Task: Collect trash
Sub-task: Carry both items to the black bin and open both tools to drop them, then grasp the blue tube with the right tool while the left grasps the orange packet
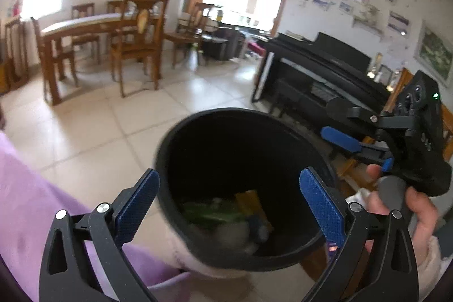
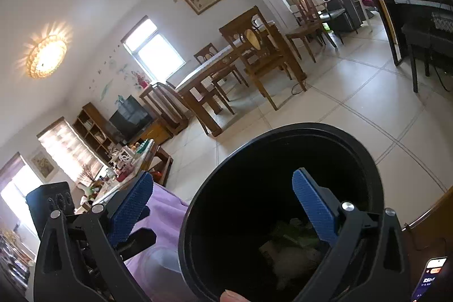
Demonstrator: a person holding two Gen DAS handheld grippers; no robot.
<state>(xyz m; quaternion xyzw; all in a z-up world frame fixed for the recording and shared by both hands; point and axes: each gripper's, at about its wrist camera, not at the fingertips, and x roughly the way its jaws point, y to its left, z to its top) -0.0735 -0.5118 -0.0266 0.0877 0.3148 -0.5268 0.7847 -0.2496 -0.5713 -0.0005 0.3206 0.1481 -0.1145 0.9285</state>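
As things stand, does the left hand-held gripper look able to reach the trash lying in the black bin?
Probably yes: the left hand-held gripper is open right over the black bin, whose mouth is uncovered, with the trash visible below.

The pale beige tiled floor [image 1: 113, 115] fills the middle of the left wrist view and the right half of the right wrist view, its grout lines running in a grid. On it, upper left in the left view, stands a brown wooden dining table [image 1: 85, 27] ringed by matching wooden chairs [image 1: 136, 47]. A black upright piano [image 1: 320, 67] stands on the tiles at the right, a dark bench [image 1: 291, 95] in front of it. A round black plastic bin [image 1: 243, 188] fills the lower centre; whether it rests on the tiles cannot be told. In the right view, a cluttered low tabletop [image 2: 133, 160] stands at lower left.
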